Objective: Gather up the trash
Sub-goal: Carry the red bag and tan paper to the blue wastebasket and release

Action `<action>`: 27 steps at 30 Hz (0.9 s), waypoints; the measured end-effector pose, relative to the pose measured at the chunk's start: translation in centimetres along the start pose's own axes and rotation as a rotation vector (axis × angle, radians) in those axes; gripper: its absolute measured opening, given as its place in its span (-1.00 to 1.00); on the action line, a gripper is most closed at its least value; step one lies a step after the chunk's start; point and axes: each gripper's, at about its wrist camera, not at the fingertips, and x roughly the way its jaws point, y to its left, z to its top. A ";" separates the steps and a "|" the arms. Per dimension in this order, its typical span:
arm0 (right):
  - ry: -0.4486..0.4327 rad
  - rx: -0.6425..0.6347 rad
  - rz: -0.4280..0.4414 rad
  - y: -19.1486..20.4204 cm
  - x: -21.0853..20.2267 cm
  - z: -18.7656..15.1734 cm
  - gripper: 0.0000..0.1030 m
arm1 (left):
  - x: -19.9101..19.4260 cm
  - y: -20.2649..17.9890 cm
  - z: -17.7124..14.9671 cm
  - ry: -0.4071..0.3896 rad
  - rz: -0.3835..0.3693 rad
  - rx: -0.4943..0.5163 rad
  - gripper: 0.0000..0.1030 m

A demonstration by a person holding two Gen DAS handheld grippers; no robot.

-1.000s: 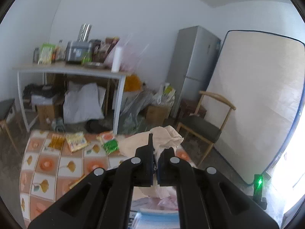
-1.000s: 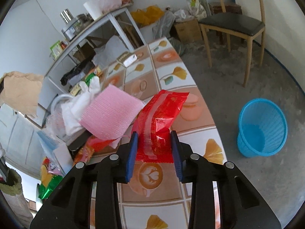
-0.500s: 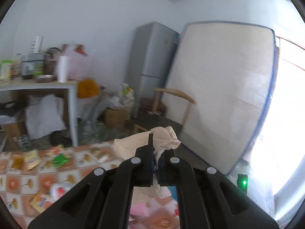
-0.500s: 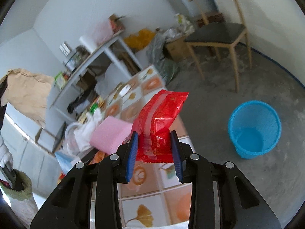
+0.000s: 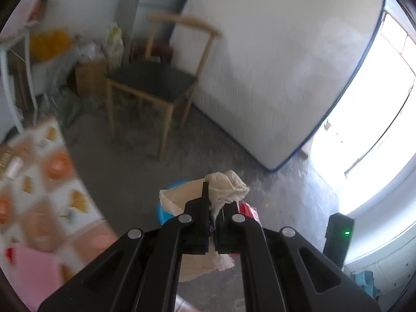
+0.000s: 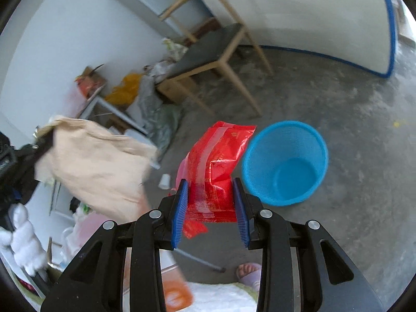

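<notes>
My left gripper [image 5: 213, 208] is shut on a crumpled beige paper bag [image 5: 226, 184], held in the air above the floor; the bag also hangs at the left of the right wrist view [image 6: 98, 163]. My right gripper [image 6: 211, 197] is shut on a red plastic wrapper [image 6: 215, 163], held just left of a blue plastic bin [image 6: 286, 163] that stands open on the concrete floor. In the left wrist view the bin [image 5: 162, 212] is mostly hidden behind the bag, and the red wrapper [image 5: 248, 210] peeks out at the right.
A wooden chair [image 5: 156, 83] stands near a mattress [image 5: 273, 65] leaning on the wall. The tiled table edge [image 5: 52, 182] with litter is at the left. A foot in a slipper [image 6: 248, 271] is on the floor below. Bags and boxes [image 6: 153, 104] are piled by the wall.
Both grippers have swung right, away from the table and over the floor, carrying the paper bag and the red wrapper. The blue bin is now much closer to the right gripper.
</notes>
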 end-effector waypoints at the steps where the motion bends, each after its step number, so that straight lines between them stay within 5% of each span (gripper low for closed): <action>1: 0.006 0.018 -0.010 -0.8 0.8 0.5 -0.37 | 2.0 -0.2 0.0 0.027 -0.004 -0.006 -0.96; 9: 0.093 0.127 -0.074 -6.8 7.3 2.6 -0.35 | 15.2 0.3 -0.7 0.190 0.059 -0.050 -0.96; 15: 0.140 0.171 -0.139 -9.8 12.0 4.2 -0.29 | 21.1 0.9 -0.4 0.259 0.077 -0.060 -0.94; 17: 0.147 0.172 -0.171 -10.2 13.0 4.6 -0.14 | 22.7 0.9 -0.3 0.266 0.085 -0.067 -0.71; 19: 0.142 0.170 -0.189 -10.7 13.8 4.9 0.15 | 23.6 1.1 -0.4 0.274 0.096 -0.078 -0.13; 27: 0.104 0.153 -0.244 -11.6 12.4 4.2 0.23 | 22.4 1.2 -0.7 0.208 0.074 -0.064 0.15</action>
